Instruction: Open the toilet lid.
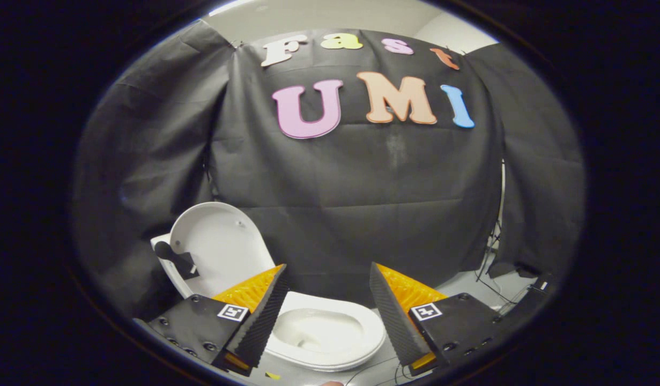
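toilet lid [218,247]: white, already raised; stands nearly upright at the back of the toilet, leaning toward the black cloth wall [362,203]. Beyond the left finger.
lid marks: a dark patch or fitting [175,258] on the lid's lower left; cannot tell what it is.
toilet seat [356,343]: white ring, down, lying on the bowl, between and just below the two fingers.
toilet bowl [316,329]: open and exposed, inside visible, nothing in it as far as can be seen.
tongs [328,305]: released; fingers spread wide apart, grasping nothing, gap between them shows bowl and cloth. Both fingers clear of the lid and apart from the seat.
tongs position: above and in front of the toilet, pointing over the bowl toward the wall; lid off to the left of the line of the fingers.
floor [469,284]: pale, to the right of the toilet; loose dark cables [493,257] near the foot of the cloth.
task progress: judged done or all but done; lid is up, bowl uncovered, lid seems to stand on its own with no contact from the tongs.
left to do: probably nothing but backing off; only doubt is whether the lid is fully rested back, cannot tell from this angle.
risk: lid could drop if not past its balance point; judgement only.
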`<state>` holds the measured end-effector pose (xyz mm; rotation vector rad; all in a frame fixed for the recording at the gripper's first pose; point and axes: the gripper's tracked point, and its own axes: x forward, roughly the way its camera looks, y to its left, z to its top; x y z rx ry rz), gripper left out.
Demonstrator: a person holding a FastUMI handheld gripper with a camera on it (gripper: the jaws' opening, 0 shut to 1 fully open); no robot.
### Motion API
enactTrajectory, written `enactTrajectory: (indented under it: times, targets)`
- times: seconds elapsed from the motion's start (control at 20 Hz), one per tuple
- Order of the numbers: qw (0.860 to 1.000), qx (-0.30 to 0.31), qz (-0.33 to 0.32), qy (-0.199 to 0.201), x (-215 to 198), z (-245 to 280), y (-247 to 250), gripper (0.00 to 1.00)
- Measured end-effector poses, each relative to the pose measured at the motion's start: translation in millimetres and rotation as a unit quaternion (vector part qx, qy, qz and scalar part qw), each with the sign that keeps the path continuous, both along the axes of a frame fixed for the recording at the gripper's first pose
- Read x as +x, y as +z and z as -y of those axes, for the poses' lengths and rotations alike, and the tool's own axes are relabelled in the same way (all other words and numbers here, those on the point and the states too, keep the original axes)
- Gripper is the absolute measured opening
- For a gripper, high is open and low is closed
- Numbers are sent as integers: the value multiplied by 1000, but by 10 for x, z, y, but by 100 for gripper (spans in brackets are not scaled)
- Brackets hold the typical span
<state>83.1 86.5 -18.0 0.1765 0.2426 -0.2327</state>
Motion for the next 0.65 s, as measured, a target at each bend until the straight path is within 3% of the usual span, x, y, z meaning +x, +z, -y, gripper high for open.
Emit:
enactTrajectory:
  times: [0.25, 0.65]
  targets:
    - [1000, 6, 18, -20, -136, 197, 14, 94]
    - [1000, -13, 17, 2, -70, 45, -47, 94]
